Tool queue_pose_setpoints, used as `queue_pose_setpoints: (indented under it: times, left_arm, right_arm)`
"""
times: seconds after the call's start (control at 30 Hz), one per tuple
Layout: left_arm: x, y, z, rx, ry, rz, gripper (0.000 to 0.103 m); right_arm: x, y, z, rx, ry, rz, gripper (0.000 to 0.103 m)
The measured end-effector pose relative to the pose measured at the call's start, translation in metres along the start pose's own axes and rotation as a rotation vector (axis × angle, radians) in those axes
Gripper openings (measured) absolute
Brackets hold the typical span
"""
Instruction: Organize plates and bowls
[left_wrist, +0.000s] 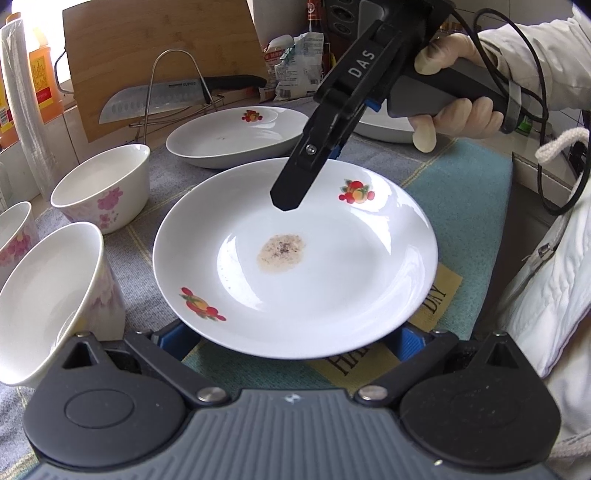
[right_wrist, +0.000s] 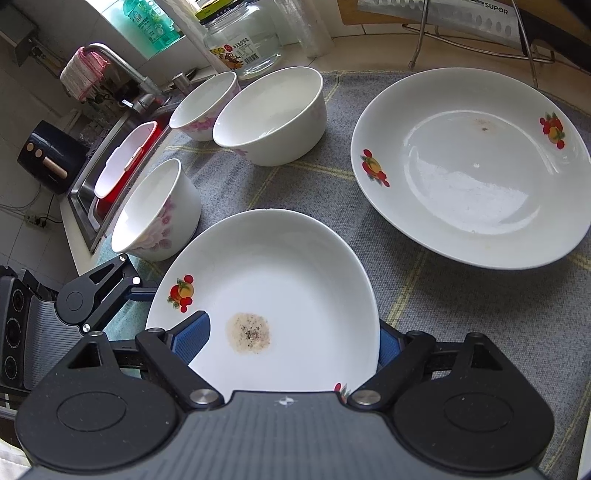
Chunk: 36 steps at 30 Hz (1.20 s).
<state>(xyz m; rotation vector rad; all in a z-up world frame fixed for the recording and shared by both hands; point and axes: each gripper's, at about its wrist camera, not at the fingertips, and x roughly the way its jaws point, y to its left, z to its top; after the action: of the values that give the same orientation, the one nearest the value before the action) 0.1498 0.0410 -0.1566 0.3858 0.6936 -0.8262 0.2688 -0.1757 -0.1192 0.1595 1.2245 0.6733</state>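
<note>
Grey checked mat (right_wrist: 461, 302) on counter, three bowls (right_wrist: 273, 114), deep plate (right_wrist: 472, 173)

Home kitchen — sink (right_wrist: 86, 192), faucet (right_wrist: 122, 70), knife (left_wrist: 155, 99).

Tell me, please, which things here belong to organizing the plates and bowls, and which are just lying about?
Belongs to the job:
stained plate
second plate
largest bowl
two smaller flowered bowls

Lying about:
knife
cutting board
glass jar
wire rack
</note>
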Motion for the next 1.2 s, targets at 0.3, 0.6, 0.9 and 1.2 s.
queue_pose_setpoints:
  times: [0.3, 0.6, 0.9, 1.2]
  left_arm:
    - [0.001, 0.002, 0.0, -0.005, 0.004, -0.018, 0.102]
    - [0.0, -0.002, 0.0, 0.021, 0.008, 0.009, 0.102]
    - [-0.001, -0.003, 0.002, 0.029, 0.021, 0.017, 0.102]
    - [-0.009, -0.005, 0.011, 0.02, 0.021, 0.008, 0.102]
  right_arm:
    - [0.0, -0.004, 0.0, -0.001, 0.02, 0.018, 0.093]
    - [-0.001, -0.003, -0.002, 0.0, 0.007, 0.017, 0.093]
    - [-0.004, 0.002, -0.003, -0.001, 0.003, 0.014, 0.093]
    - [-0.015, 0.003, -0.005, -0.009, -0.019, 0.018, 0.093]
